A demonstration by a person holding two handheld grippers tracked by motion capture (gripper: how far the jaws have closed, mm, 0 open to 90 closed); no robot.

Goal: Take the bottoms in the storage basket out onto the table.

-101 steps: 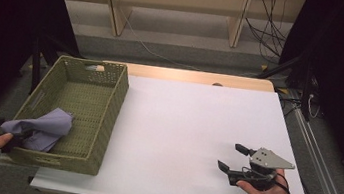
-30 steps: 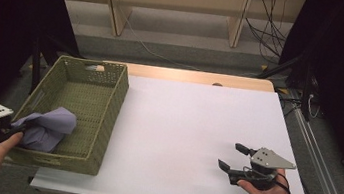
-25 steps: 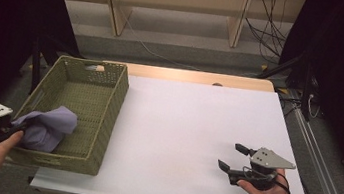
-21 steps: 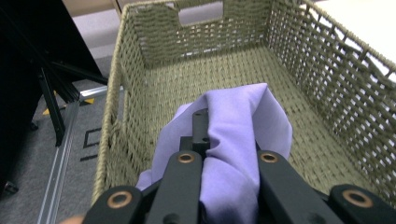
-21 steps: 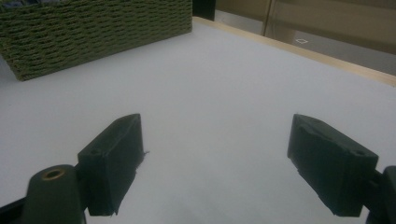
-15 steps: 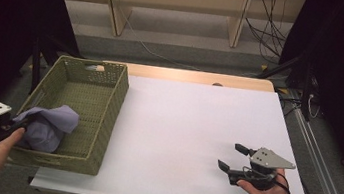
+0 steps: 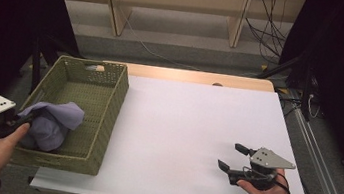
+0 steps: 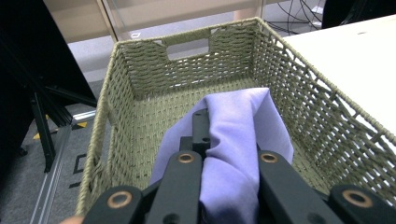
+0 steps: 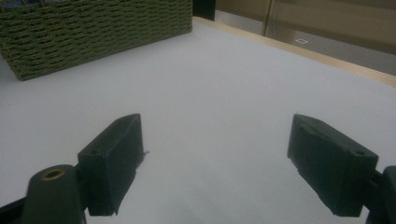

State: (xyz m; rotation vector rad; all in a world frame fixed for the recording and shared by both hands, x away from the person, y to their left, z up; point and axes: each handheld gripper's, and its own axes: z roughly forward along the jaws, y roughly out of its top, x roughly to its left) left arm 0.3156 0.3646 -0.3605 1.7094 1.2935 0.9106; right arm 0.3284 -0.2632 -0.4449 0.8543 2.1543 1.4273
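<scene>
A lilac cloth (image 7: 50, 121) hangs bunched over the near end of the green woven basket (image 7: 108, 109), which stands at the table's left side. My left gripper (image 7: 28, 117) is shut on the cloth; in the left gripper view the fabric (image 8: 238, 140) is pinched between the two black jaws and drapes forward over them into the basket (image 8: 140, 88). My right gripper (image 7: 232, 157) rests low over the white table at the right front, jaws wide open with nothing between them (image 9: 215, 163).
The white tabletop (image 7: 196, 125) stretches from the basket to the right edge. A wooden strip (image 7: 198, 76) runs along its far edge. Shelving legs and cables lie on the floor beyond. A metal rail (image 7: 322, 162) runs along the table's right side.
My left gripper has drifted a little with the cloth, lifting and bunching it more over the basket's near end. The right gripper has stayed put.
</scene>
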